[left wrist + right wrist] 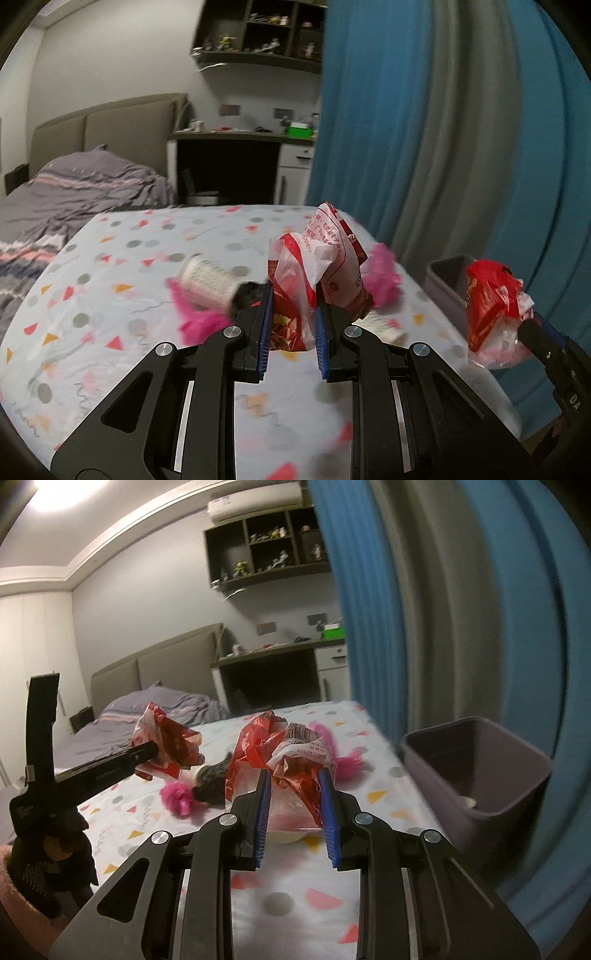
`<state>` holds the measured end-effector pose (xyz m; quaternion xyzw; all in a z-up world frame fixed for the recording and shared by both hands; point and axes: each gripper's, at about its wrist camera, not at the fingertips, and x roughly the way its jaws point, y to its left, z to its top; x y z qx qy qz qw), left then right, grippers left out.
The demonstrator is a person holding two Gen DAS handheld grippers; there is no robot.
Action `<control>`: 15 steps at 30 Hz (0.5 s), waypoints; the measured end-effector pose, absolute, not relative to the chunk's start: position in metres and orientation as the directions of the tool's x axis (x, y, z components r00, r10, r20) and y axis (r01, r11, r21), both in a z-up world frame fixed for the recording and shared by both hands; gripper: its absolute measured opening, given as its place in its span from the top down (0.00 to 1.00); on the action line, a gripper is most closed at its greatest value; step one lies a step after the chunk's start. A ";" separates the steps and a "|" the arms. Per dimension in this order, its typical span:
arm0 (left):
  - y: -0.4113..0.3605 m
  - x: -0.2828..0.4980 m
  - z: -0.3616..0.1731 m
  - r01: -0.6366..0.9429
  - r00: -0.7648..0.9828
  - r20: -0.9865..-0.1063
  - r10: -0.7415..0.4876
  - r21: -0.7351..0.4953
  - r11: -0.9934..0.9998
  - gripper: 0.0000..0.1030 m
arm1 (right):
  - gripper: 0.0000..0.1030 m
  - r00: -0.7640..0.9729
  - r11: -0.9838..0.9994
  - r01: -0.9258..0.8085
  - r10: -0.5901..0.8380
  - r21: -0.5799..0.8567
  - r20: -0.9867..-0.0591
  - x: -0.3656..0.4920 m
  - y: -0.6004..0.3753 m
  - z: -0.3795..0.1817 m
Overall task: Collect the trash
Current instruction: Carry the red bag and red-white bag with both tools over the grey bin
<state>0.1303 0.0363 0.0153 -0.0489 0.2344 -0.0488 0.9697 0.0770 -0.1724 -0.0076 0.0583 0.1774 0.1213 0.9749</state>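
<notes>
While both claws are clamped on crumpled wrappers held above the table, the step in hand looks like the carry to the bin; the left gripper [293, 317] pinches a red-and-white plastic wrapper [321, 258] between its blue pads, and the right gripper [293, 797] is closed on a red foil wrapper [284, 760] whose loose end stands up past the fingertips. Seen from the right wrist, the grey bin [476, 771] sits at about three o'clock of the held foil, near the table's edge by the blue curtain [461, 609], its mouth open and nearly empty; the left claw's wrapper hangs at nine o'clock. To do this well, I judge each wrapper should travel fully over the rim before release, one at a time so the claws do not crowd; light foil may cling to a pad or drift. A pink feathery toy [195, 325] and a paper cup [207, 284] lie on the patterned tablecloth [110, 288].
</notes>
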 end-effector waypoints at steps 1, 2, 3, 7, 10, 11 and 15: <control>0.030 0.130 0.016 0.083 0.885 -0.448 -0.126 -0.113 0.990 0.81 | 0.74 0.912 0.966 -0.205 0.246 0.157 -0.327 0.075 -0.177 -0.006; 0.022 0.130 0.017 0.099 0.885 -0.445 -0.137 -0.108 0.989 0.81 | 0.74 0.919 0.969 -0.188 0.230 0.158 -0.319 0.073 -0.185 -0.004; 0.016 0.131 0.018 0.111 0.885 -0.443 -0.146 -0.104 0.988 0.81 | 0.74 0.923 0.971 -0.178 0.221 0.160 -0.315 0.072 -0.190 -0.003; -0.015 0.134 0.022 0.165 0.879 -0.437 -0.188 -0.090 0.982 0.81 | 0.74 0.938 0.977 -0.133 0.178 0.166 -0.298 0.071 -0.211 0.001; -0.036 0.138 0.025 0.198 0.875 -0.434 -0.215 -0.085 0.976 0.81 | 0.74 0.947 0.981 -0.101 0.146 0.169 -0.287 0.070 -0.226 0.004; -0.042 0.138 0.025 0.207 0.874 -0.432 -0.222 -0.083 0.975 0.81 | 0.74 0.949 0.981 -0.091 0.137 0.169 -0.284 0.070 -0.232 0.004; -0.070 0.144 0.028 0.250 0.868 -0.427 -0.253 -0.065 0.966 0.81 | 0.74 0.957 0.984 -0.054 0.100 0.171 -0.273 0.073 -0.250 0.005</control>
